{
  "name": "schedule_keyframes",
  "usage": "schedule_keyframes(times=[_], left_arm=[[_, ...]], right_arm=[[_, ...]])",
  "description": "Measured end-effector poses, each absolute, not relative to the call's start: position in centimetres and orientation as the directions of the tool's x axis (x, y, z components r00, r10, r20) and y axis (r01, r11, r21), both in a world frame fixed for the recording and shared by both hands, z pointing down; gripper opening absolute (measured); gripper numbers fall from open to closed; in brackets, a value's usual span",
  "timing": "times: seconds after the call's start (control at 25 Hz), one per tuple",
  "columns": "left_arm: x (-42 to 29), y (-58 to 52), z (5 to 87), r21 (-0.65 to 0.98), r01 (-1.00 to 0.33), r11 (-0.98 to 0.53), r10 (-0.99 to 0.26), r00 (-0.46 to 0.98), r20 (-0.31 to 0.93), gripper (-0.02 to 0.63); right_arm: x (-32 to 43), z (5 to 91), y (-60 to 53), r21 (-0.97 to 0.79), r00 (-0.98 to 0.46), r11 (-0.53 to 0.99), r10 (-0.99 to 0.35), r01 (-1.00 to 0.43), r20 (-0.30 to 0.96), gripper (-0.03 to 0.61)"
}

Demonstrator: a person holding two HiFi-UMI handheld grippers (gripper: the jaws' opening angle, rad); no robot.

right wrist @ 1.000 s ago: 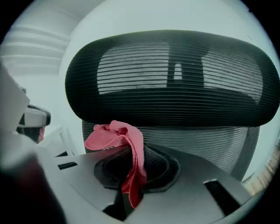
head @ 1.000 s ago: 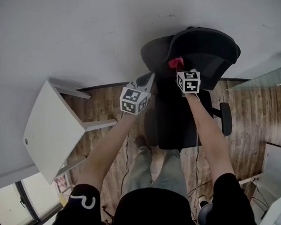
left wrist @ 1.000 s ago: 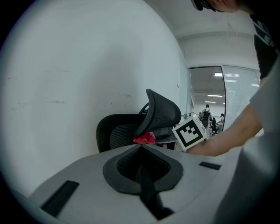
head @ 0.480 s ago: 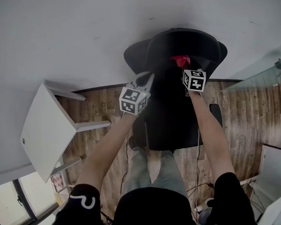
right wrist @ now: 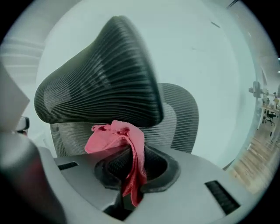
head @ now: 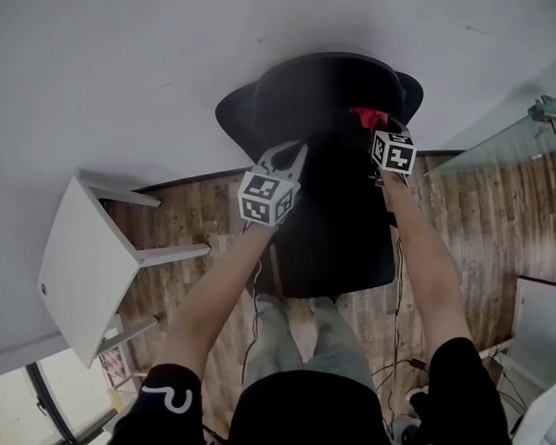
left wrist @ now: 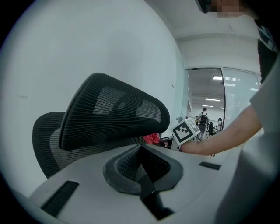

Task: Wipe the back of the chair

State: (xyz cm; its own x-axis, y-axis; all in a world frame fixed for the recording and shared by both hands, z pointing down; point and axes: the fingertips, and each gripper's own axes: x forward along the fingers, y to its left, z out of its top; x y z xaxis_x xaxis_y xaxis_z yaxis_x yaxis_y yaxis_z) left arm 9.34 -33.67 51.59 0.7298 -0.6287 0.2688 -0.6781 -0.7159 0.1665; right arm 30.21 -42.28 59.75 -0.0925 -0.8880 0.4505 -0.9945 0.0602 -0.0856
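The black mesh chair [head: 323, 98] stands against the white wall, its back toward me. Its headrest [left wrist: 113, 109] and backrest [left wrist: 46, 135] show in the left gripper view, and the headrest [right wrist: 100, 87] fills the right gripper view. My right gripper [head: 377, 131] is shut on a red cloth [head: 366, 116], held up at the right side of the chair back just under the headrest. The cloth [right wrist: 116, 135] bunches over the right gripper [right wrist: 131, 168]. My left gripper [head: 290, 154] is at the left side of the chair back. Seen in its own view, the left gripper [left wrist: 141, 153] is shut on nothing.
A white table [head: 80, 264] stands to the left on the wooden floor [head: 199, 221]. A glass panel [head: 497, 150] is at the right, and a white cabinet [head: 549, 333] at the lower right. Cables [head: 395, 336] lie on the floor by my legs.
The chair back now looms larger in the head view and hides the seat and armrest. My right gripper with the cloth has shifted right and a little up. The left gripper has barely moved.
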Motion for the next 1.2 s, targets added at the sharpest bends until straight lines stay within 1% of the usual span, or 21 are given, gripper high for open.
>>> schedule_keyframes(times=[0.36,0.48,0.64,0.76,0.92,1.08,1.2], left_arm=[[12.1,-32.4,52.0,0.194,-0.659,-0.726,-0.607,0.748,0.269,0.025],[12.4,-32.1,52.3,0.196,-0.655,-0.730,-0.600,0.751,0.274,0.025],[12.3,-31.9,52.2,0.212,-0.643,-0.736,-0.591,0.762,0.265,0.025],[11.7,-31.5,52.4,0.230,-0.637,-0.736,-0.584,0.769,0.260,0.025],[10.0,-30.8,53.0,0.245,-0.628,-0.739,-0.572,0.776,0.265,0.025],[7.4,-30.2,53.4,0.304,-0.622,-0.721,-0.570,0.783,0.250,0.025],[5.0,-29.8,53.9,0.306,-0.619,-0.724,-0.566,0.786,0.251,0.025]], right_arm=[[38.8,59.9,-40.8,-0.105,0.020,-0.080,-0.877,-0.991,0.481,0.054],[40.4,59.1,-40.2,-0.108,0.053,-0.118,-0.878,-0.987,0.476,0.054],[41.3,58.9,-38.5,-0.157,0.080,-0.171,-0.881,-0.973,0.467,0.054],[40.0,59.3,-36.6,-0.197,0.073,-0.182,-0.885,-0.963,0.460,0.055],[36.5,59.8,-34.5,-0.231,0.041,-0.160,-0.893,-0.960,0.448,0.055],[31.6,60.3,-33.7,-0.265,-0.006,-0.117,-0.906,-0.957,0.424,0.055],[27.1,60.4,-33.8,-0.300,-0.043,-0.086,-0.916,-0.950,0.399,0.055]])
